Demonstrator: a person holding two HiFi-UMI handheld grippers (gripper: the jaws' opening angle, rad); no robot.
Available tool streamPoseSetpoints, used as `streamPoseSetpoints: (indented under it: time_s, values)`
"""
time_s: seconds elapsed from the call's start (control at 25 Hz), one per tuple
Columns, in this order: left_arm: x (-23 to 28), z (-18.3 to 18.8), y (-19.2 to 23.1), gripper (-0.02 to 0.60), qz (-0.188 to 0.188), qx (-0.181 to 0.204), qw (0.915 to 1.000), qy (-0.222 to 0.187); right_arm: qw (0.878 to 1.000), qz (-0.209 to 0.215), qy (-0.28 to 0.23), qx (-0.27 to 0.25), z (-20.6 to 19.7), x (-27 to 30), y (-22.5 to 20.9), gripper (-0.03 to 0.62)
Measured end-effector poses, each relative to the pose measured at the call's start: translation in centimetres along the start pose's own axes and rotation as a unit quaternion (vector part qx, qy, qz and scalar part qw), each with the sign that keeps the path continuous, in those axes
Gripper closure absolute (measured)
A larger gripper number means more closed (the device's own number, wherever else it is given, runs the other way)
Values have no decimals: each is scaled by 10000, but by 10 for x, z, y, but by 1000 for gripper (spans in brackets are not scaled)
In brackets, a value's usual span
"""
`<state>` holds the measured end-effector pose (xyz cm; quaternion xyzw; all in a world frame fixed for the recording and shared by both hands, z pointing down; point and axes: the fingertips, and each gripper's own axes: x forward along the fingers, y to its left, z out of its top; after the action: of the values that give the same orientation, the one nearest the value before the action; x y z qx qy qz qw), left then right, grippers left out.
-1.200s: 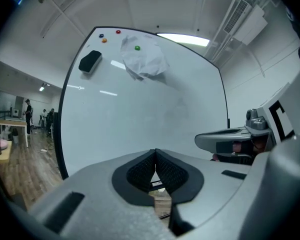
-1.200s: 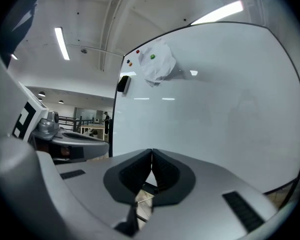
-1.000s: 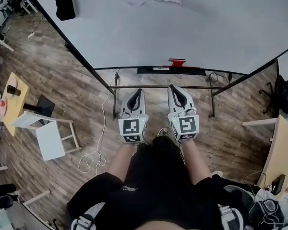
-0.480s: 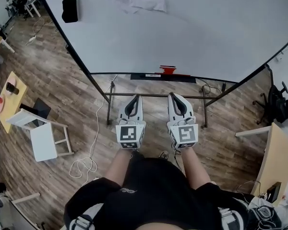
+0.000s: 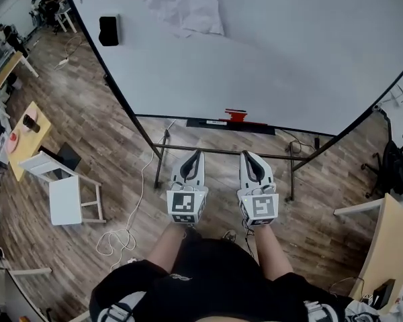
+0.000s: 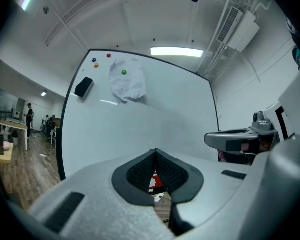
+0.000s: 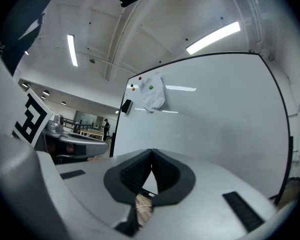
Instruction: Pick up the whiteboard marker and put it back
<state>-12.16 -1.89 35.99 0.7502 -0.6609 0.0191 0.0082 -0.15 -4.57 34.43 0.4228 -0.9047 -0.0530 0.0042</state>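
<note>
The whiteboard (image 5: 289,52) stands in front of me, with a black tray (image 5: 230,122) along its lower edge. A small red object (image 5: 236,115) sits on that tray; a marker's shape cannot be made out at this distance. My left gripper (image 5: 193,155) and right gripper (image 5: 250,157) are held side by side, level, pointing at the board and short of the tray. Both are shut with nothing between the pads. In the left gripper view the shut jaws meet at the left gripper (image 6: 155,152) tip, with the red object (image 6: 155,182) showing below them. The right gripper (image 7: 151,152) faces bare board.
A black eraser (image 5: 108,30) and a crumpled paper sheet (image 5: 179,7) under coloured magnets hang on the board. The board's metal stand (image 5: 221,153) crosses the wood floor just ahead of the grippers. A white stool (image 5: 67,194), a cable (image 5: 119,236) and a yellow table (image 5: 28,137) lie left; a desk (image 5: 384,247) right.
Both grippers have moved together toward the board and a little upward, still shut and side by side. More of the board's upper part, with the paper and magnets, has come into the head view.
</note>
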Motion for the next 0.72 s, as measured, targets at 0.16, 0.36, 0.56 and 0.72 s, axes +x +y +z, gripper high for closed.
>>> streamPoseSetpoints:
  time_s: [0.16, 0.36, 0.56, 0.72]
  values:
    - [-4, 5, -7, 575, 3, 39, 10000, -21, 10000, 57, -34, 11, 3, -5, 1, 592]
    - [0, 12, -14, 575, 43, 65, 9999, -103, 9999, 159, -41, -43, 5, -5, -4, 592]
    - [4, 11, -19, 575, -5, 57, 9999, -101, 9997, 215, -76, -118, 7, -2, -6, 592]
    - [6, 11, -18, 575, -12, 48, 9999, -154, 9994, 220, -62, -254, 6, 0, -6, 592]
